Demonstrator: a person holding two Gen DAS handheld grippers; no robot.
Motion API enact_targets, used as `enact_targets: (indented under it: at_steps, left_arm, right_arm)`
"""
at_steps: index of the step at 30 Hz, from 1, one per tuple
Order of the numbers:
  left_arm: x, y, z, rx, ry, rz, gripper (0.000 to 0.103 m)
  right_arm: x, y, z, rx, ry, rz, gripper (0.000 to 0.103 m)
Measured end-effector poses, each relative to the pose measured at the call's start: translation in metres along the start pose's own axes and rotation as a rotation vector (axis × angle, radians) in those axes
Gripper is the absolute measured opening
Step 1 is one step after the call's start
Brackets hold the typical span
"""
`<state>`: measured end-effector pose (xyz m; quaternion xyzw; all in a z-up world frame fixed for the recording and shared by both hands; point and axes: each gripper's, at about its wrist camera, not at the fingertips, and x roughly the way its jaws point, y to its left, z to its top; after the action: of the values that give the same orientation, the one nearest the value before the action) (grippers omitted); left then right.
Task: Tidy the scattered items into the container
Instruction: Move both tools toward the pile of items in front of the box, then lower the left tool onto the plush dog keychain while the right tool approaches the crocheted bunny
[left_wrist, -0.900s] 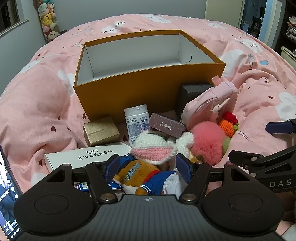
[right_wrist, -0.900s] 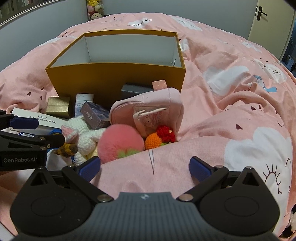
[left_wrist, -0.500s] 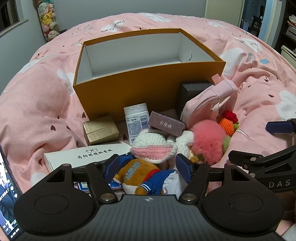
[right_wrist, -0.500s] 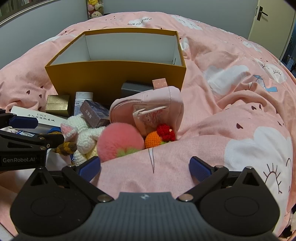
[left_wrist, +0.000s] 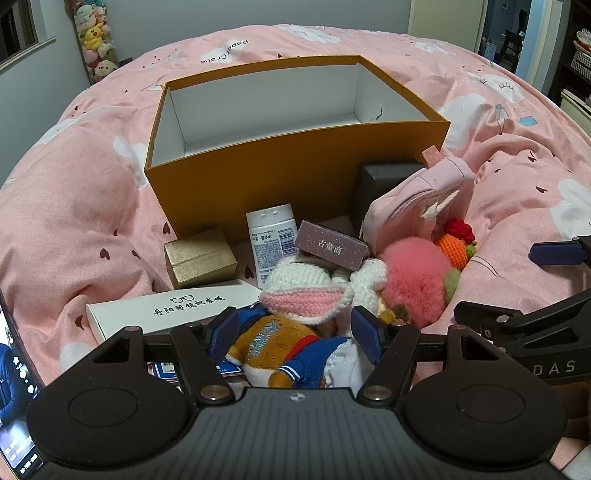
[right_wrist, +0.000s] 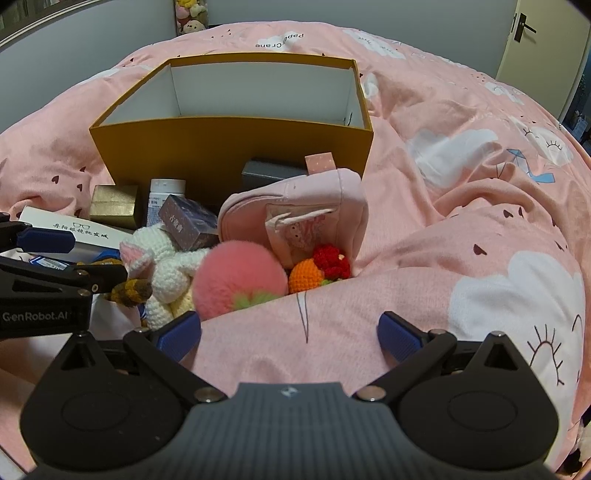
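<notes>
While your wide-open right gripper (right_wrist: 290, 332) is idling over bare quilt, your left gripper (left_wrist: 295, 328) is straddling, jaws parted but not clamping, the brown plush doll in a blue-and-white outfit (left_wrist: 284, 350), its length running fingertip to fingertip.

The orange box (left_wrist: 295, 192) looks like matt card with smooth white paper inside, and the small gold box (left_wrist: 199, 258) has a rough, faintly shiny weave-like finish. The white bunny (left_wrist: 306, 291) is knobbly crochet yarn, the pink pompom (left_wrist: 410, 280) fluffy fur, the pink pouch (left_wrist: 417, 206) smooth cloth. The white bottle (left_wrist: 271, 240) is smooth plastic, and the pink bedspread (left_wrist: 74, 206) soft matt cloth
</notes>
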<state>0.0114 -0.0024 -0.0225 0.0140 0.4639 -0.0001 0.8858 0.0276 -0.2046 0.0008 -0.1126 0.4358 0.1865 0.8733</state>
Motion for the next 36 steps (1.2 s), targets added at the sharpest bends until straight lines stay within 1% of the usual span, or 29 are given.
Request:
enact_targets:
  at_steps: [5, 8, 9, 11, 13, 15, 18, 22, 24, 26, 29, 36]
  left_arm:
    - [0.0, 0.002, -0.002, -0.009, -0.013, -0.011, 0.078]
    - [-0.003, 0.006, 0.001, 0.0, -0.02, -0.029, 0.069]
    - [-0.005, 0.008, 0.002, 0.006, -0.026, -0.032, 0.065]
    - [-0.008, 0.014, 0.005, 0.005, -0.035, -0.037, 0.06]
    - [-0.01, 0.021, 0.008, -0.006, -0.043, -0.039, 0.056]
    - [-0.01, 0.029, 0.012, -0.016, -0.042, -0.033, 0.048]
    - [-0.008, 0.042, 0.017, -0.03, -0.035, -0.014, 0.043]
    - [-0.004, 0.058, 0.021, -0.048, -0.022, 0.013, 0.042]
    - [-0.002, 0.063, 0.021, -0.049, -0.016, 0.015, 0.042]
    - [0.0, 0.065, 0.021, -0.046, -0.01, 0.006, 0.042]
    - [0.003, 0.066, 0.021, -0.04, 0.003, -0.018, 0.042]
    - [0.015, 0.067, 0.018, -0.034, 0.042, -0.051, 0.042]
  right_arm:
    - [0.001, -0.001, 0.0, 0.003, -0.012, 0.014, 0.103]
    - [-0.001, -0.005, 0.002, 0.006, -0.037, 0.029, 0.101]
    - [-0.002, -0.006, 0.004, 0.007, -0.051, 0.031, 0.098]
    - [-0.004, -0.008, 0.007, 0.006, -0.076, 0.033, 0.091]
    - [-0.004, -0.01, 0.011, 0.006, -0.086, 0.036, 0.087]
    - [-0.003, -0.011, 0.016, 0.002, -0.088, 0.049, 0.079]
    - [0.001, -0.009, 0.022, -0.008, -0.091, 0.071, 0.073]
    - [0.005, 0.002, 0.03, -0.05, -0.108, 0.118, 0.068]
    - [0.009, 0.009, 0.036, -0.078, -0.114, 0.15, 0.063]
    - [0.012, 0.016, 0.041, -0.1, -0.112, 0.183, 0.062]
    - [0.019, 0.026, 0.046, -0.131, -0.101, 0.223, 0.056]
    - [0.035, 0.043, 0.052, -0.194, -0.06, 0.271, 0.056]
